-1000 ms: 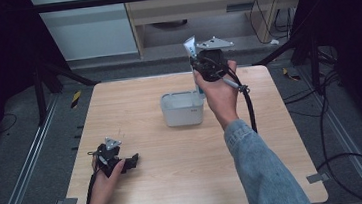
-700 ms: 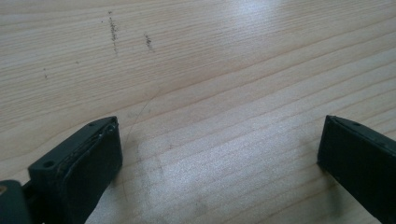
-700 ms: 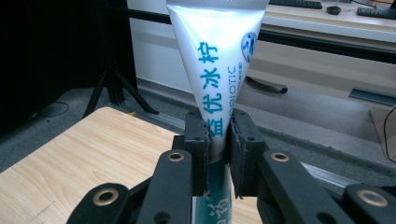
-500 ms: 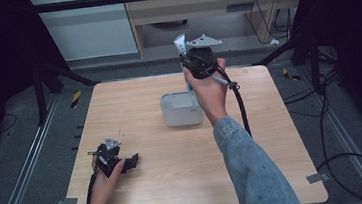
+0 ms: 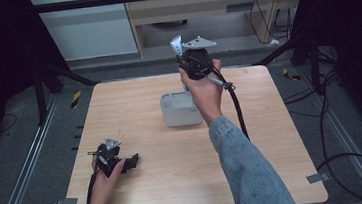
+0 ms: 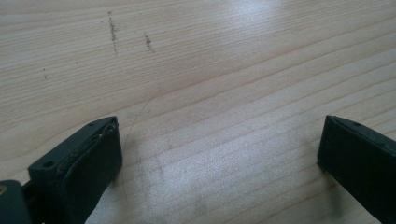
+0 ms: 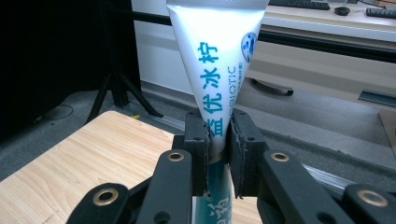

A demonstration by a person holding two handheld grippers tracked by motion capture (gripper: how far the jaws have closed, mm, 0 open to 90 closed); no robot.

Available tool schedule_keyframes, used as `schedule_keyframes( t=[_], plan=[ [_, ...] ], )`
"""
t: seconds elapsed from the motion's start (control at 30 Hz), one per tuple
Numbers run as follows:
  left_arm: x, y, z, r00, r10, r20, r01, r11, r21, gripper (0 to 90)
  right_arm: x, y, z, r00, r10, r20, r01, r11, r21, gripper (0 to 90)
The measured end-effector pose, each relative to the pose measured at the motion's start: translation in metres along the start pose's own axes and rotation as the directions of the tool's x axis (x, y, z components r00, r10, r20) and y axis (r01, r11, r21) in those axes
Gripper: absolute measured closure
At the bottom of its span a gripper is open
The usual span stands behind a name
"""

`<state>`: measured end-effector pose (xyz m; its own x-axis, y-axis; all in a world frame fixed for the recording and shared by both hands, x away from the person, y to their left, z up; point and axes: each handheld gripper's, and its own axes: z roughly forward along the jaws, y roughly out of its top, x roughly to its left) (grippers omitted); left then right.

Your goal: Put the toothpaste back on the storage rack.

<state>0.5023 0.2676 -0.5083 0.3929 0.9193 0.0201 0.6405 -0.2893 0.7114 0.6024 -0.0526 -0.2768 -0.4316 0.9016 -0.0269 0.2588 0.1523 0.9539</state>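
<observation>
White and teal, the toothpaste tube (image 7: 219, 70) stands upright in the right gripper (image 7: 218, 140), whose two black jaws press flat on its narrow lower body while the wide crimped end fans out above them. From the high view the right gripper (image 5: 192, 60) is raised well above the far edge of the wooden table (image 5: 273, 143), with the tube (image 5: 177, 44) poking up from it, just beyond the small pale grey bin (image 5: 180, 109) that sits near the middle of the far half. So the pick-up looks done: the tube is off the table and firmly pinched. What seems left is carrying it to wherever it belongs and letting go, and the bin below is the likeliest place, though that is only a guess. The tube looks soft and glossy, printed with blue characters and a small round blue mark, its cap end hidden under the jaws. The left gripper (image 5: 117, 161) rests low on the near left of the table, its jaws wide apart over bare wood (image 6: 215, 93), holding nothing.
</observation>
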Motion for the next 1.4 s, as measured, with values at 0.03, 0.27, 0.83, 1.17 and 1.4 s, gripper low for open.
schedule_keyframes(
  t=[0.03, 0.27, 0.83, 1.17, 1.4],
  plan=[
    [0.0, 0.0, 0.0, 1.0, 0.0, 0.0, 0.0, 1.0, 0.0, 0.0, 0.001, 0.0, 0.0, 1.0, -0.002, 0.0, 0.002, 1.0, 0.002, 78.9],
    [0.0, 0.0, 0.0, 1.0, 0.0, 0.0, 0.0, 1.0, 0.0, 0.0, 0.005, -0.002, 0.003, 0.9999, -0.011, -0.002, 0.011, 1.0, -0.003, 78.9],
    [0.0, 0.0, 0.0, 1.0, 0.0, 0.0, 0.0, 1.0, 0.0, 0.0, 0.017, -0.012, 0.018, 0.9997, -0.017, -0.019, 0.018, 1.0, 0.019, 78.9],
    [0.0, 0.0, 0.0, 1.0, 0.001, 0.001, -0.001, 1.0, 0.0, 0.0, 0.021, -0.018, 0.025, 0.9995, -0.019, -0.026, 0.02, 0.999, 0.028, 78.9],
    [0.0, 0.0, 0.0, 1.0, 0.001, 0.001, -0.001, 1.0, 0.0, 0.0, 0.017, -0.03, 0.031, 0.9997, -0.004, -0.025, 0.005, 0.999, 0.044, 79.0]
  ],
)
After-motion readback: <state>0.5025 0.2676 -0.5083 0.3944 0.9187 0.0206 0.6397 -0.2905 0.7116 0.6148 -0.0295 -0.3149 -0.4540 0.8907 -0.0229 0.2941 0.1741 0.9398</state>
